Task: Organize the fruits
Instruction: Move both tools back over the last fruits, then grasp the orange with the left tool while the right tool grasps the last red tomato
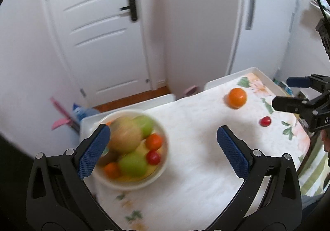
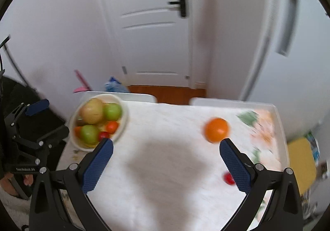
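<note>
The orange (image 2: 217, 130) and the small red fruit (image 2: 228, 178) lay loose on the cloth, well apart from the full bowl (image 2: 120, 128) at the left edge. Both the left gripper (image 1: 163, 149) and right gripper (image 2: 166, 161) hung released, holding nothing. I judged either round fruit might roll if nudged, and the heaped bowl could spill. The surface (image 2: 165, 169) wore a white floral cloth; a white door (image 2: 152, 31) stood behind

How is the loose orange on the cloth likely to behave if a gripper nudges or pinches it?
The orange looks round and smooth, so a nudge would probably send it rolling across the flat tablecloth. It seems firm enough for a pinch, though an off-centre squeeze might let it squirt out.
</note>
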Motion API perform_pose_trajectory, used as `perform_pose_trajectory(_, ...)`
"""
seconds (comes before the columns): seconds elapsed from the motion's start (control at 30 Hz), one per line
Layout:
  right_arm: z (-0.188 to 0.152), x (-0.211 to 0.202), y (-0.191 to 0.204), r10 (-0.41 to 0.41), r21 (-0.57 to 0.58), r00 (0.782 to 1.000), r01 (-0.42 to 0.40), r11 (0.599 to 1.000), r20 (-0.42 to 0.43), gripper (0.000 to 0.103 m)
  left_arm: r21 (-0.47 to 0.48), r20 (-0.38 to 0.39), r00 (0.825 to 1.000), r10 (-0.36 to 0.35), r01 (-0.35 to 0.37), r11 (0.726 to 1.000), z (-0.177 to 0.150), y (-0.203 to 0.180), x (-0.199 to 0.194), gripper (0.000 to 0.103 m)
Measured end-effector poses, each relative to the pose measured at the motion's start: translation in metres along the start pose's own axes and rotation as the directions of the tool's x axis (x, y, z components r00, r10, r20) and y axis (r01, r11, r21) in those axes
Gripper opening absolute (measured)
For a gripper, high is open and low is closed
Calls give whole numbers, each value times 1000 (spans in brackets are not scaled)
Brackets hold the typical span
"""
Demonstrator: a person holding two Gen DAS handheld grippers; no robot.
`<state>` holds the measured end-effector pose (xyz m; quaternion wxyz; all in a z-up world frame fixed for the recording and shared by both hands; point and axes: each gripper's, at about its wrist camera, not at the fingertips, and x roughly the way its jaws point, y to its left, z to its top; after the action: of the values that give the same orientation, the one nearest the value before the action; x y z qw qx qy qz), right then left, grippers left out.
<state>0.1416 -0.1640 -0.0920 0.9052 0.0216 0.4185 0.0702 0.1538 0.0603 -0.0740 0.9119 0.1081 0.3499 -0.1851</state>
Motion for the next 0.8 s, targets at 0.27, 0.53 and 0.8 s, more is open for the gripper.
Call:
perform_pose_trajectory(0.27, -29, -2, -59, -99, 144, 994, 106, 984, -53, 103, 104, -49, 991, -121, 125, 987, 34, -58, 51, 103)
perform_pose_trajectory(0.53, -57, 21, -91, -105, 245, 986, 134, 960, -130, 103, 182, -135, 968, -211, 234, 955, 53, -108, 115, 103)
perform_pose_trajectory(0.8, -84, 53, -102, -102, 284, 979, 150, 947, -177, 103, 250, -218, 938, -271, 322, 913, 54, -157, 180, 103)
